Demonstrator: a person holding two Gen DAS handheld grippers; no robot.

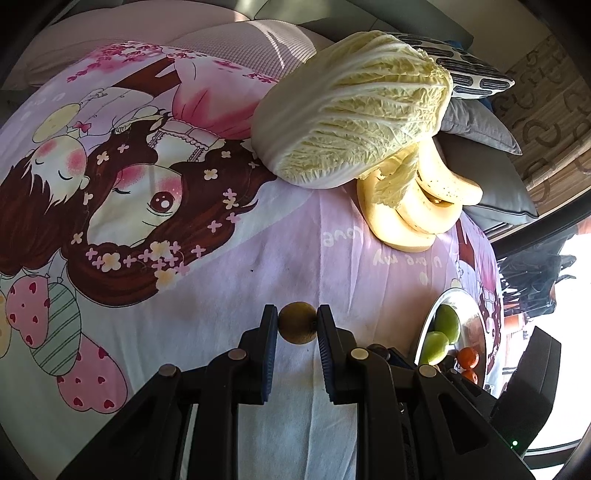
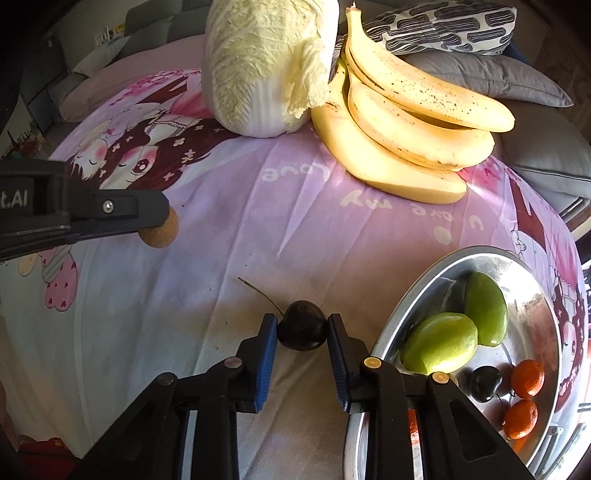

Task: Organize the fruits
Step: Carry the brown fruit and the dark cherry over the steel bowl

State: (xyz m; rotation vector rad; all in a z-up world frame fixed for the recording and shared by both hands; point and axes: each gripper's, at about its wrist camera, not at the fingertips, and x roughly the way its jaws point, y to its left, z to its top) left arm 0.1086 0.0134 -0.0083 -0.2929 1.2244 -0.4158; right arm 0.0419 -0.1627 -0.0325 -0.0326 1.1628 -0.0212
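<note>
Pressure looks the risk: beside the shiny steel basin [image 2: 402, 306], the right gripper [image 2: 302, 330] pinches a soft, dark stemmed cherry [image 2: 301, 328] across its middle, while the left gripper [image 1: 297, 323] clamps a small, light brown round fruit [image 1: 297, 322].

you see a pink cartoon bedsheet [image 2: 236, 229] spread under everything, printed with a dark-haired girl, strawberries and pale lettering. a napa cabbage [image 2: 266, 62] lies on it toward the far side. behind, a grey cushion [image 2: 491, 77] sits beneath a black-and-white patterned pillow [image 2: 450, 26]. in your left wrist view a patterned brown wall [image 1: 546, 122] shows at the right.
</note>
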